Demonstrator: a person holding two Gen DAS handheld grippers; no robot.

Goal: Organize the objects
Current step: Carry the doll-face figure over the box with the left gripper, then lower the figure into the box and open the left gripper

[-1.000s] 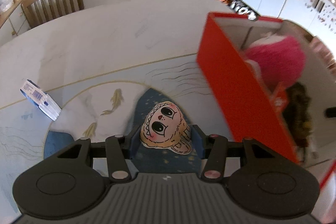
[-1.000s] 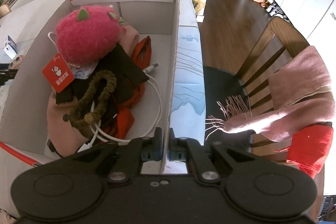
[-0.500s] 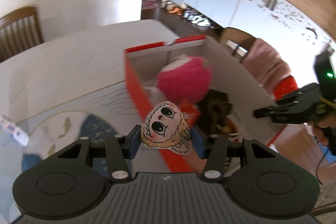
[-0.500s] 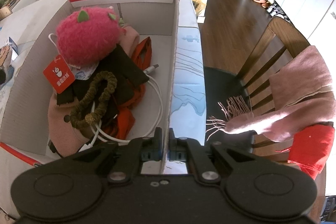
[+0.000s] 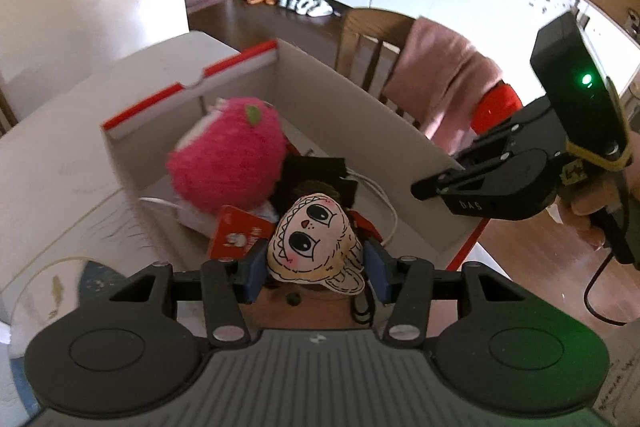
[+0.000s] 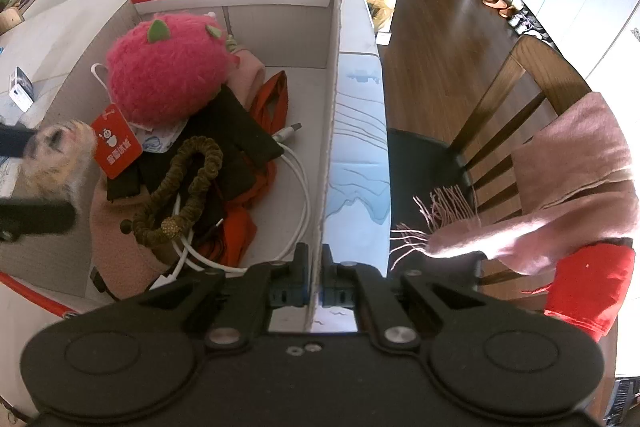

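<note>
Worktop (image 6: 362,131) first: white, with a blue wave pattern, it carries a big cardboard box (image 6: 334,99) with red rims that stands along its edge by the wooden chair (image 6: 516,95). Inside the box lie a fluffy pink plush (image 6: 168,75) toward the far wall, a red tag (image 6: 116,143) below it, dark and orange cloths, a white cable (image 6: 302,195) and a brown beaded loop (image 6: 196,183).

What has changed: a second ago the left gripper (image 5: 316,259) was over the painted worktop outside the box's red wall; now it has swung across that wall and hangs above the box's contents. My reading is that the carry is nearly finished and only the drop remains.

The small doll-face toy (image 5: 316,239), cream with big black eyes, sits pinched between the left gripper's blue pads, above the red tag and just beside the pink plush, not yet touching the pile.

The right gripper (image 6: 316,275) is closed tight on the box's near wall, steadying it, and has not budged.
</note>
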